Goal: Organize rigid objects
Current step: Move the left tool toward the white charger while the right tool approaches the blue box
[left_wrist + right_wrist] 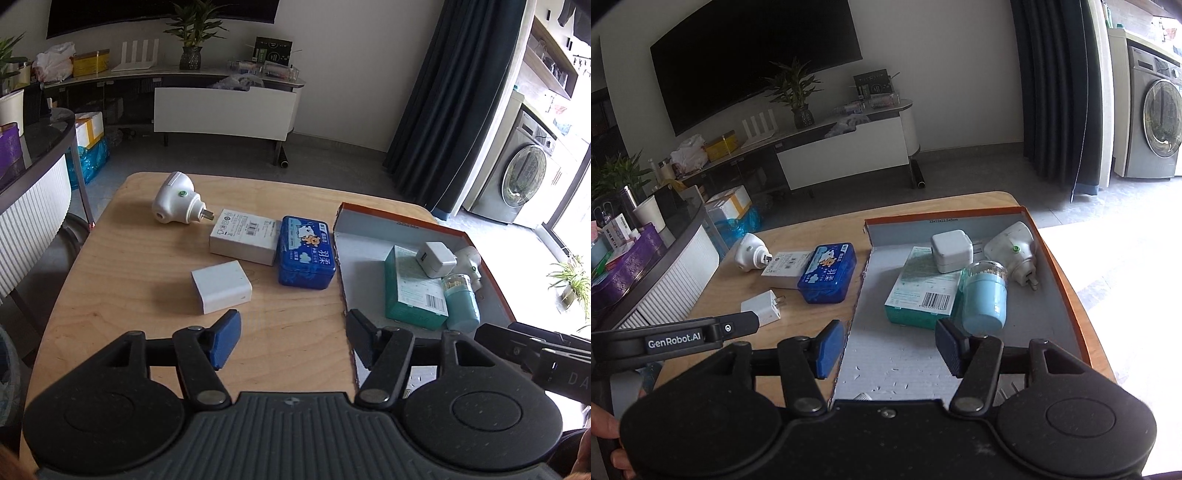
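On the wooden table (147, 295) lie a white charger block (221, 286), a flat white box (243, 236), a blue tin (306, 251) and a white plug-in device (175, 199). An orange-rimmed cardboard tray (399, 229) on the right holds a teal box (410, 291), a white adapter (436, 258), a light blue toothpick jar (461, 301) and another white plug-in device (471, 262). My left gripper (293, 341) is open and empty, just short of the charger block. My right gripper (888, 349) is open and empty over the tray's (1067, 280) near part, just short of the jar (984, 295).
A curved counter (665, 258) with a purple box and cups stands left of the table. Beyond the table are a TV stand (225, 110), a dark curtain (443, 92) and a washing machine (524, 177). A hand (605, 421) shows at the left edge of the right wrist view.
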Tool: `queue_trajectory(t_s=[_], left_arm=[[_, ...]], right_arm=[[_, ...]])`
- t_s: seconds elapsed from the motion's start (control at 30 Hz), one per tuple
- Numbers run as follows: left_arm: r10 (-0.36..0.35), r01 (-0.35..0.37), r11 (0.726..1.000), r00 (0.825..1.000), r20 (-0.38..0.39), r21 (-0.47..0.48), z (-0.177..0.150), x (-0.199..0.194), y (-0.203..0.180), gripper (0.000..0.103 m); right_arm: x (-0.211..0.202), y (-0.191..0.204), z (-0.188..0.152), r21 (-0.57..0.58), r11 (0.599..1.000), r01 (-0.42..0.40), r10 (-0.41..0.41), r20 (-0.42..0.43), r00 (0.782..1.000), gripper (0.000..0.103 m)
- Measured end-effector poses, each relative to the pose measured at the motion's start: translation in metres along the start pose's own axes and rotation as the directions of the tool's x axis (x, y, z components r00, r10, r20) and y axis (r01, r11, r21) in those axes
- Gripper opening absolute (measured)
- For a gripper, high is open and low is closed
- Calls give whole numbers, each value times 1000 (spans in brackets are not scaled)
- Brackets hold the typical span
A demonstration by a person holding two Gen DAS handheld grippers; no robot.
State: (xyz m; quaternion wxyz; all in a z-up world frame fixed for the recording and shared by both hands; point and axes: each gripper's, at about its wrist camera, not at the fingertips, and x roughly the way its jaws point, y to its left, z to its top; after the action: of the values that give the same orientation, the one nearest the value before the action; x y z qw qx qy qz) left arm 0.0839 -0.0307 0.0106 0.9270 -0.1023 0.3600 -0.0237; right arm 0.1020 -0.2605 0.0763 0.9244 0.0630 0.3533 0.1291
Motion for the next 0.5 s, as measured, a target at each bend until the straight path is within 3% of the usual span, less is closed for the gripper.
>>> queue_trajectory(t_s=[0.5], left_arm=[[61, -61, 996, 998, -4, -67, 0, 5, 35, 70]], right_arm=[[15, 27, 0, -51, 998, -45, 43, -34, 998, 68]])
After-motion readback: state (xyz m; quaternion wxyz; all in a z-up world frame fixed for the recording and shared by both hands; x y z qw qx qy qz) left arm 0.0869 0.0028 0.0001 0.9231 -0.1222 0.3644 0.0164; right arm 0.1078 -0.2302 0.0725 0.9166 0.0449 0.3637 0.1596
